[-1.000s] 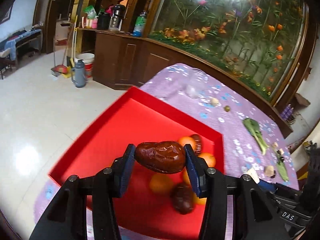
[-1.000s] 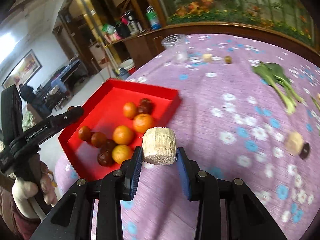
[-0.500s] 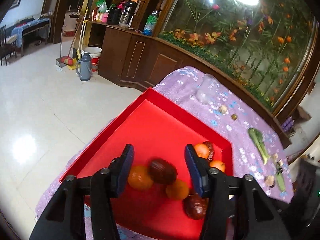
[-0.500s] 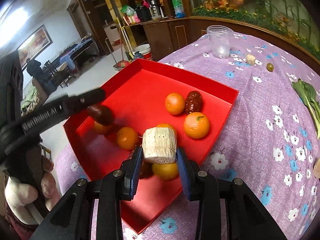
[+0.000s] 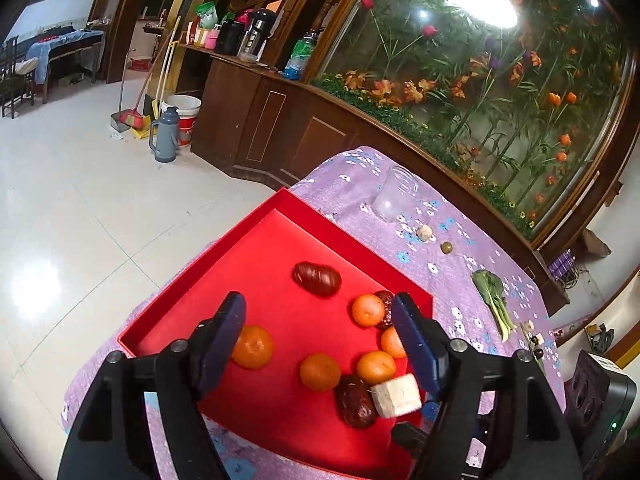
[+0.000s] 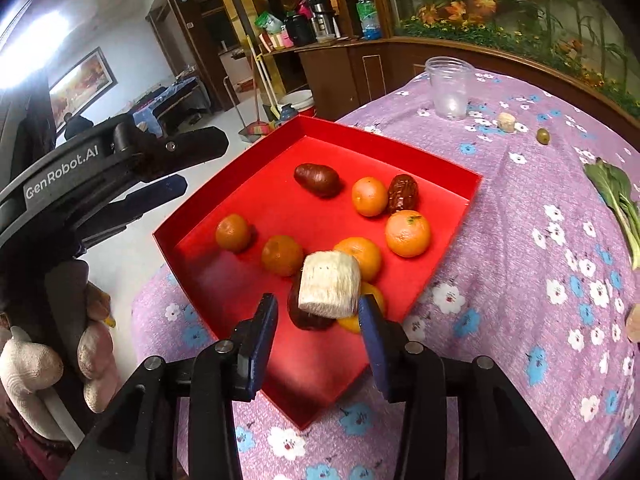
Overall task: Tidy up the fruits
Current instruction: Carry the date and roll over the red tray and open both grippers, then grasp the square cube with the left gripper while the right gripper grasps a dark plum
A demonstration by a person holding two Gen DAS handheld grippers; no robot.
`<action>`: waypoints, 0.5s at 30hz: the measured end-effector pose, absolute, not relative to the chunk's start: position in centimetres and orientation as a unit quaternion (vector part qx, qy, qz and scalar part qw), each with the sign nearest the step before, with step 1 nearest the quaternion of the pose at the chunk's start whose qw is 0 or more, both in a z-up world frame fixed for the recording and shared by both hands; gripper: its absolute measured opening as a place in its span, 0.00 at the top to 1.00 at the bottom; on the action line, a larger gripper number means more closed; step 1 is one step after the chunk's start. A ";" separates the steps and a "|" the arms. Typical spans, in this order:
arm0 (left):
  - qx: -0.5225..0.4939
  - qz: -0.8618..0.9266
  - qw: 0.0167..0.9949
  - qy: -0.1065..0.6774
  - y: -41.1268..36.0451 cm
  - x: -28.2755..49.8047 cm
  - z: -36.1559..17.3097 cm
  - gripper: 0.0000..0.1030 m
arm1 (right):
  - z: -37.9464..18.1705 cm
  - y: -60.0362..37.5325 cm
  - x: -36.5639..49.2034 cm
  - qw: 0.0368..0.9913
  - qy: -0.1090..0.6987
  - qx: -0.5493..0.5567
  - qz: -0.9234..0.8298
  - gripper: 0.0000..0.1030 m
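A red tray [image 5: 352,242] [image 6: 392,152] holds several oranges and three dark dates. One date [image 5: 317,279] [image 6: 318,180] lies alone toward the tray's far side. My left gripper [image 5: 318,304] [image 6: 202,164] hovers above the tray's near-left part, its jaws opening wide with nothing between them. My right gripper [image 6: 318,306] hangs over the tray's near corner, its jaws opening. A pale ridged chunk [image 6: 330,290] [image 5: 396,395] sits blurred and tilted between them, clear of the left pad, above a dark date [image 6: 308,316] and an orange [image 6: 360,258].
On the purple flowered tablecloth [image 6: 520,280] stand a clear plastic cup [image 6: 450,88], a small pale piece [image 6: 506,122], a green olive-like fruit [image 6: 543,135] and a leafy green vegetable [image 6: 616,200]. The tray lies at the table's left edge, with tiled floor [image 5: 80,220] beyond.
The left gripper let go of the date, which now lies in the tray, and spread wider. The right gripper carried the pale chunk over the tray and its jaws have parted.
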State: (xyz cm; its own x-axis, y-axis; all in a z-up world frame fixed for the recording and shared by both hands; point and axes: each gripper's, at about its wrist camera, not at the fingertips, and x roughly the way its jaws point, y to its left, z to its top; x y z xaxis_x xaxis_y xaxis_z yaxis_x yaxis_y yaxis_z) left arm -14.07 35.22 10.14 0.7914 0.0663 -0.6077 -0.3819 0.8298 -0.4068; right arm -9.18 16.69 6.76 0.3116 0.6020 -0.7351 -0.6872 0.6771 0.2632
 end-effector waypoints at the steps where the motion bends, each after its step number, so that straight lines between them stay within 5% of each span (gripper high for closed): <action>1: -0.264 0.122 0.909 0.299 35.0 -14.1 10.3 0.24 | 6.9 16.4 -9.4 0.810 0.429 -0.047 0.398 0.55; 15: -0.227 0.061 0.922 0.309 28.8 -14.9 12.6 0.20 | 6.4 4.5 -9.8 0.844 0.428 0.033 0.322 0.42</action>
State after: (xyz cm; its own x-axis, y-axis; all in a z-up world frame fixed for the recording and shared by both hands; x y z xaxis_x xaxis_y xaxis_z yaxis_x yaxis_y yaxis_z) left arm -14.90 28.77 12.59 0.8021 -0.0283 -0.5965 -0.2524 0.8892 -0.3817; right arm -9.81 4.48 6.38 0.4272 0.5716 -0.7005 -0.5147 0.7908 0.3314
